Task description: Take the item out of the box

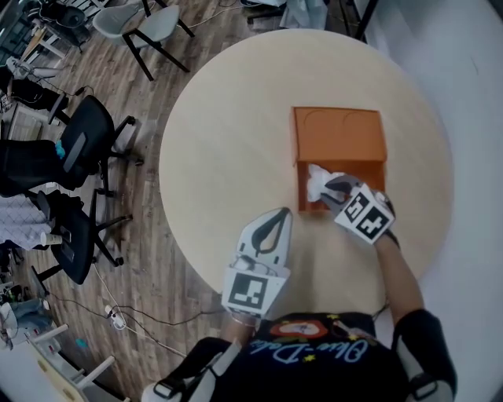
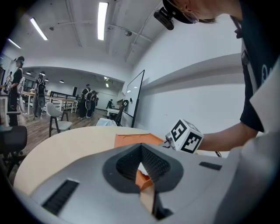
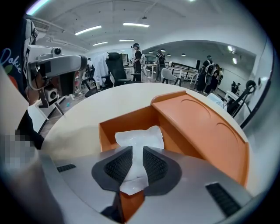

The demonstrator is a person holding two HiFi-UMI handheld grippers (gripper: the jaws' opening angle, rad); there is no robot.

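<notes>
An orange box [image 1: 339, 135] lies on the round table [image 1: 228, 149], its lid folded back and its open tray toward me. A white plastic-wrapped item [image 3: 139, 139] rests in the tray [image 3: 114, 124]. My right gripper [image 1: 334, 188] reaches into the tray and is shut on the near end of the white item [image 1: 319, 179], which runs between its jaws. My left gripper [image 1: 271, 230] sits on the table left of the box, shut and holding nothing. In the left gripper view the orange box [image 2: 135, 140] and the right gripper's marker cube [image 2: 185, 135] lie ahead.
Black office chairs [image 1: 78, 145] stand on the wood floor left of the table, a grey chair [image 1: 145, 23] farther back. Cables and a power strip [image 1: 114, 316] lie on the floor. A white wall runs along the right. People stand far off in the room [image 2: 85, 101].
</notes>
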